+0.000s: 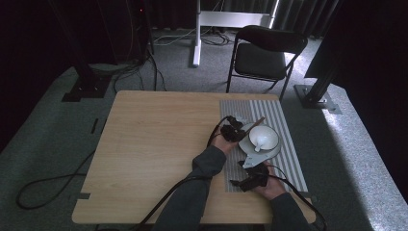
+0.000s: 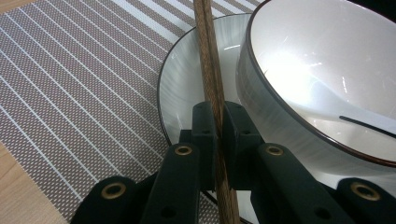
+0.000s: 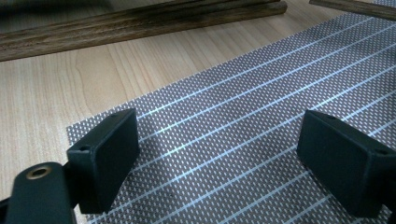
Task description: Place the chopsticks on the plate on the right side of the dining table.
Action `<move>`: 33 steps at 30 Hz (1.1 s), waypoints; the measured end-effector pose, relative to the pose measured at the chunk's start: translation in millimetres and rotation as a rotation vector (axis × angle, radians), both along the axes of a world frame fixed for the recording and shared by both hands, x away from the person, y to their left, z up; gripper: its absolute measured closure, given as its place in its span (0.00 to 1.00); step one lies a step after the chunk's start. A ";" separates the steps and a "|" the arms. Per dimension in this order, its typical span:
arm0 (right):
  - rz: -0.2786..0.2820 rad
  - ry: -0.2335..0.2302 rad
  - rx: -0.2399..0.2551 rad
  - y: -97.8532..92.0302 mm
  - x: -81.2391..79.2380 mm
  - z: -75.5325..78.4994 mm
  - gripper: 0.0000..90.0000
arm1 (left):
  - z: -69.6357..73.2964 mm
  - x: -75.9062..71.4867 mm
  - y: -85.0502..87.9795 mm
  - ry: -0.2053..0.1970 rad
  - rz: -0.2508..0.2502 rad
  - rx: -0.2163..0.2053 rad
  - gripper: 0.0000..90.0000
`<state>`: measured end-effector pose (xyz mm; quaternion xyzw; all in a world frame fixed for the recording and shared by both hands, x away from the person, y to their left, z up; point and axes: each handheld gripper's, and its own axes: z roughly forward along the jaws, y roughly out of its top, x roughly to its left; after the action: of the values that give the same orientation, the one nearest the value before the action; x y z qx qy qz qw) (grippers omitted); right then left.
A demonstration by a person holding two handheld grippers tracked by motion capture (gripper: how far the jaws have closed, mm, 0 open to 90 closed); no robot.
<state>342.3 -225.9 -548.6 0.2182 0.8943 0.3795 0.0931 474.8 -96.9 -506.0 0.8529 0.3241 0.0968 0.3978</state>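
My left gripper (image 1: 234, 129) (image 2: 215, 122) is shut on a pair of brown wooden chopsticks (image 2: 208, 65) (image 1: 255, 122). They point out over the rim of a white plate (image 2: 184, 88) (image 1: 246, 146). On that plate stands a white bowl (image 2: 299, 65) (image 1: 263, 137) with a white spoon (image 2: 359, 119) inside. Plate and bowl rest on a striped placemat (image 1: 284, 120) at the table's right. My right gripper (image 1: 248, 182) (image 3: 229, 156) is open just above the mat's near corner (image 3: 243, 121), with nothing between its jaws.
Dark wooden sticks (image 3: 140, 21) lie on the bare wood beyond the right gripper, and another stick end (image 3: 355, 7) lies on the mat. The wooden table (image 1: 154, 139) has wide free room at its left. A black chair (image 1: 264, 53) stands behind the table.
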 end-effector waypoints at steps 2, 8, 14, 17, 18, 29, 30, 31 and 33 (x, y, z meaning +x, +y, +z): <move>0.000 0.000 0.000 0.0 0.0 0.0 0.14 | -0.1 0.4 0.3 0.003 0.000 -0.002 0.94; 0.000 0.000 0.000 0.0 0.0 0.0 0.14 | -0.9 1.0 0.1 0.013 -0.002 -0.008 0.92; 0.000 0.000 0.000 0.0 0.0 0.0 0.14 | 0.3 1.2 1.1 0.015 -0.003 -0.015 0.91; 0.000 0.000 0.000 0.0 0.0 0.0 0.14 | 1.7 0.6 2.6 0.010 0.001 -0.020 0.89; 0.000 0.000 0.000 0.0 0.0 0.0 0.14 | 2.4 0.0 3.6 0.007 0.003 -0.021 0.88; 0.001 0.000 0.000 0.0 0.0 0.0 0.14 | 20.5 -15.2 24.7 -0.040 0.012 -0.026 0.75; 0.000 0.000 0.000 0.0 0.0 0.0 0.14 | 21.4 -17.1 27.4 -0.039 0.011 -0.029 0.75; 0.000 0.000 0.000 0.0 0.0 0.0 0.14 | 22.0 -19.6 30.4 -0.037 0.016 -0.028 0.73; 0.000 0.002 0.002 0.1 -0.1 0.0 0.14 | 21.8 -23.0 34.5 -0.031 0.020 -0.032 0.71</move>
<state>342.2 -225.8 -548.6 0.2186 0.8940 0.3802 0.0918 451.9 -62.3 -484.2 0.8415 0.3280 0.1089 0.4153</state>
